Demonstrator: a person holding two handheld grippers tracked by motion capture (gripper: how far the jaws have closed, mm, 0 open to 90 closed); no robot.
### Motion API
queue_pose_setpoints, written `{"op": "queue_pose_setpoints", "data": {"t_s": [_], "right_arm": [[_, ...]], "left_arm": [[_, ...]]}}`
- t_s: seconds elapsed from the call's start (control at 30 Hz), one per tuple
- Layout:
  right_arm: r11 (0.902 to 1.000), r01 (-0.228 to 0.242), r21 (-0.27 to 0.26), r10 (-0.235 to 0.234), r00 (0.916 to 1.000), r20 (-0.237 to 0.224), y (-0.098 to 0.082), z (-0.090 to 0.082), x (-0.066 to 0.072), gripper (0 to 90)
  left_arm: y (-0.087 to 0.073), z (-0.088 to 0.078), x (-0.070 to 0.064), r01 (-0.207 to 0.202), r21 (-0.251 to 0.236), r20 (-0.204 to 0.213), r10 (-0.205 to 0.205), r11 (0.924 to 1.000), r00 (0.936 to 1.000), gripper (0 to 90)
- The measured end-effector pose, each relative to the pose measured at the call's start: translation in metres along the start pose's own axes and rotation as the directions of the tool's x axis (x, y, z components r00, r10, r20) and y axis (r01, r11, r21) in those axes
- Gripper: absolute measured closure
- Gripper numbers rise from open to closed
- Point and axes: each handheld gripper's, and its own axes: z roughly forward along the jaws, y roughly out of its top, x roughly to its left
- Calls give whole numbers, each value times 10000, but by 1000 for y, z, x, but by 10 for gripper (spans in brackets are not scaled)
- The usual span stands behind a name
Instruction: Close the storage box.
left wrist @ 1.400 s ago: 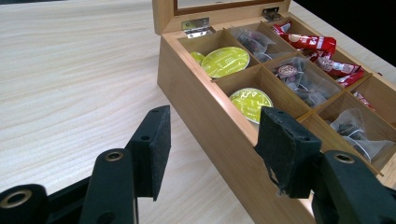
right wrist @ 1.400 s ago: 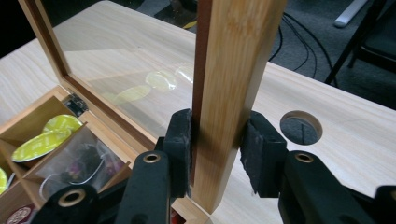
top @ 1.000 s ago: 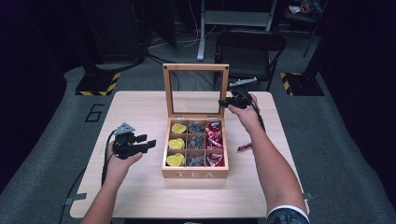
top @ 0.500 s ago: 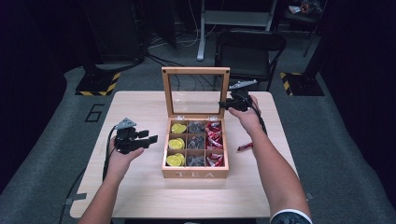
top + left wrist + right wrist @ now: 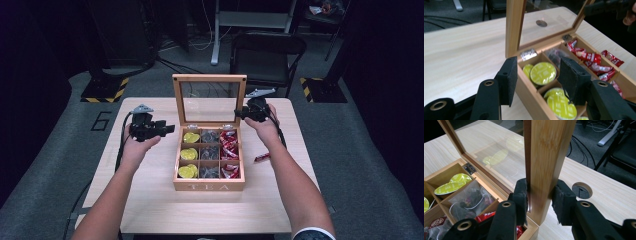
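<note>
- The right hand-held gripper (image 5: pixel 239 114) is clenched on the lid (image 5: pixel 209 97) of the tea box (image 5: pixel 209 186). In the right gripper view its two black pads (image 5: pixel 522 195) press on both sides of the lid's wooden side post (image 5: pixel 544 167).
- The lid stands straight up at the far side of the box. It has a wood frame and a clear pane.
- The left hand-held gripper (image 5: pixel 170 129) is up in the air, just beside the left side of the box, and points at it. Its jaws have just been closing a bit, but they are still apart and hold nothing.
- In the left gripper view the box's near wall and the yellow pods (image 5: pixel 543 73) sit in the gap between the pads, but the pads (image 5: pixel 509 77) do not touch them.
- The box sits in the middle of the counter (image 5: pixel 150 200). It has nine small bins, three rows of three.
- The left bins hold yellow round pods (image 5: pixel 189 154). The middle bins hold dark tea bags (image 5: pixel 209 153) in clear wrap. The right bins hold red packets (image 5: pixel 229 150).
- One red packet (image 5: pixel 261 157) lies on the counter just to the right of the box, near the person's right arm.
- The front of the box says TEA.
- A black chair (image 5: pixel 266 50) stands behind the counter.
</note>
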Motion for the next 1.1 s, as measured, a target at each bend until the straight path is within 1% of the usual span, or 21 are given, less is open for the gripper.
{"op": "queue_pose_setpoints", "data": {"t_s": [0.03, 0.07, 0.1, 0.13, 0.2, 0.23, 0.27, 0.3, 0.37, 0.4, 0.47, 0.5, 0.6, 0.7, 0.73, 0.83, 0.9, 1.1], "right_arm": [[10000, 0, 0, 0, 10000, 0, 0, 0, 0, 661], [10000, 78, -42, -78, 10000, 10, -1, 0, 0, 662], [9999, 101, -51, -101, 9999, 5, -1, 0, 0, 662], [10000, 17, -34, -17, 10000, 9, -1, -1, 1, 662], [9999, 113, -68, -112, 9999, 23, -1, -1, 1, 662], [9999, 98, -74, -97, 9999, 58, -2, -2, 2, 662], [9999, 106, -90, -105, 9999, 68, -2, -2, 2, 662], [9999, 106, -90, -105, 9999, 68, -2, -2, 2, 662], [9999, 62, -116, -61, 10000, 61, -3, -2, 3, 662], [9999, 66, -132, -65, 10000, 74, -3, -2, 3, 662], [9997, 170, -164, -168, 9998, 89, -3, -2, 3, 662], [9997, 170, -164, -168, 9998, 89, -3, -2, 3, 662], [9997, 144, -201, -142, 9998, 100, -4, -3, 4, 662], [9997, 104, -202, -102, 9999, 98, -5, -3, 4, 661], [9997, 107, -202, -105, 9999, 93, -5, -3, 5, 662], [9994, 219, -257, -216, 9997, 112, -5, -3, 5, 661], [9994, 196, -283, -193, 9997, 131, -6, -4, 5, 660], [9992, 241, -331, -236, 9996, 155, -7, -4, 6, 660]], "left_arm": [[4, 1, -1, -44, -18, -38, 44, 10000, 10000, 490], [11, 2, 0, -172, 0, -18, 172, 9999, 9999, 490], [15, 3, 0, -98, 64, 52, 98, 9999, 9999, 489], [18, 4, 0, -169, 62, -9, 169, 9998, 9999, 489], [24, 5, 0, -312, 144, -24, 312, 9994, 9995, 489], [24, 5, 0, -312, 144, -24, 312, 9994, 9995, 489], [30, 7, 0, -438, 242, -86, 440, 9987, 9990, 490], [30, 7, 0, -438, 242, -86, 440, 9987, 9990, 490], [37, 10, 4, -288, 175, -179, 291, 9994, 9994, 491], [39, 11, 6, -276, 143, -222, 279, 9995, 9994, 493], [43, 11, 8, -334, 122, -282, 337, 9994, 9990, 493], [43, 11, 8, -334, 122, -282, 337, 9994, 9990, 494], [53, 15, 10, -509, 14, -299, 509, 9987, 9983, 495], [56, 17, 11, -591, -20, -337, 590, 9983, 9977, 495], [58, 18, 11, -548, 25, -330, 549, 9985, 9979, 495], [61, 21, 12, -486, -85, -327, 483, 9988, 9983, 497], [63, 22, 12, -610, -35, -413, 608, 9981, 9973, 504], [66, 25, 10, -634, -243, -398, 624, 9977, 9973, 556]]}}
